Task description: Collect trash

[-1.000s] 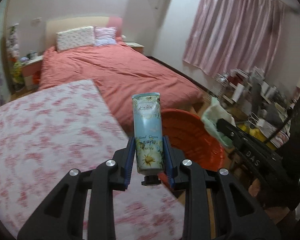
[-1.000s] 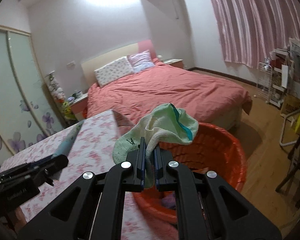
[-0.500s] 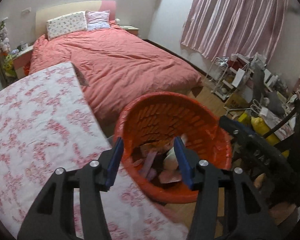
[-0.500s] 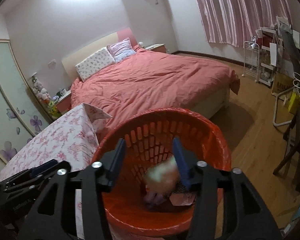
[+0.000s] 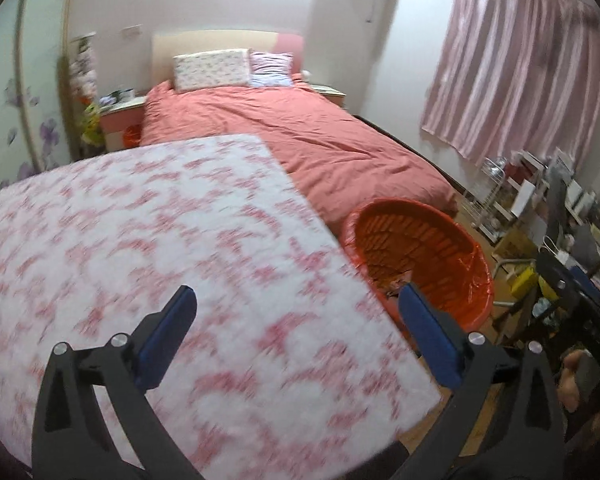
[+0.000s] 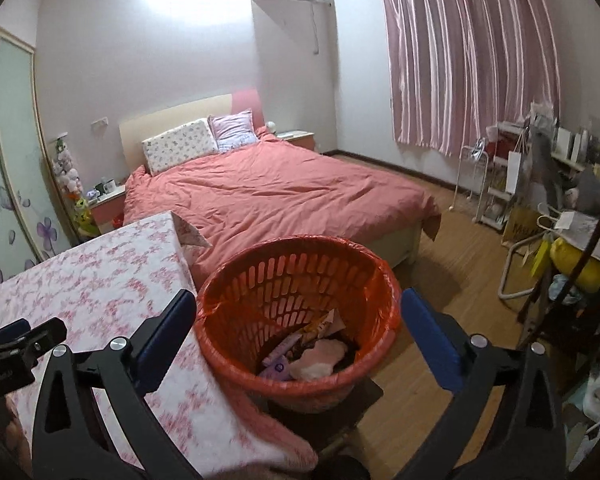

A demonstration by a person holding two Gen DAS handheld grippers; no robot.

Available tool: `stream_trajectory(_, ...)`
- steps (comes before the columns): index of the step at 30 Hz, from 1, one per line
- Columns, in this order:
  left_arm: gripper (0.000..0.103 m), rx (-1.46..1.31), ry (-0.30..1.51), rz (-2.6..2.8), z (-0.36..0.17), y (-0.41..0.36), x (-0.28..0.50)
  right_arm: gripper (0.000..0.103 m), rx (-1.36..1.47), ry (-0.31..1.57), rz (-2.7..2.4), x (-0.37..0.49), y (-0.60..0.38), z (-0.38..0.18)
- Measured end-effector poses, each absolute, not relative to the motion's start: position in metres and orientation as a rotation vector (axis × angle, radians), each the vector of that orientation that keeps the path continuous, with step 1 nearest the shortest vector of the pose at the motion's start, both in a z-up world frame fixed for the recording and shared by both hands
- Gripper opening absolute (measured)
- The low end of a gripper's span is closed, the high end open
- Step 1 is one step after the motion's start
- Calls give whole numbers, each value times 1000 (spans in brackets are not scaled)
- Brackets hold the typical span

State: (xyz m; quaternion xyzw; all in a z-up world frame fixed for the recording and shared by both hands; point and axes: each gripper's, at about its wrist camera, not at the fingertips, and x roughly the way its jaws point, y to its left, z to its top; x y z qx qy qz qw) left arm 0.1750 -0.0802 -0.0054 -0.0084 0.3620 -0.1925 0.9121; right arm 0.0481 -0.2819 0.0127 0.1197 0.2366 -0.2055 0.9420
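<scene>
An orange plastic basket (image 6: 300, 264) stands on a low dark stand beside the table and holds several pieces of trash (image 6: 312, 354). It also shows in the left wrist view (image 5: 456, 240) at the right. My left gripper (image 5: 296, 320) is open and empty above the table with the pink floral cloth (image 5: 140, 220). My right gripper (image 6: 298, 320) is open and empty, hovering over the basket's near rim. The left gripper's tip shows in the right wrist view (image 6: 16, 340) at the far left.
A bed with a red cover (image 6: 284, 192) lies behind the table and basket. A cluttered rack and desk (image 6: 560, 184) stand at the right by the pink curtain (image 6: 472, 52). Wood floor (image 6: 452, 248) runs between bed and rack.
The left gripper let go of a blue hand-cream tube and the right let go of a green cloth over the basket. Both jaws opened wider. The left gripper swung back over the table.
</scene>
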Motion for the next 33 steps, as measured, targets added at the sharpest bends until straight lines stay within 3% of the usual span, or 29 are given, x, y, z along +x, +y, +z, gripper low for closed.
stream_trajectory(14,99,-5,511,-111,6,-6,60,101,114,296,-504,-19,-203,21)
stream_trajectory(33,99,-17,500,-49,-7,10,10,101,143,460,-456,-30,-171,-4)
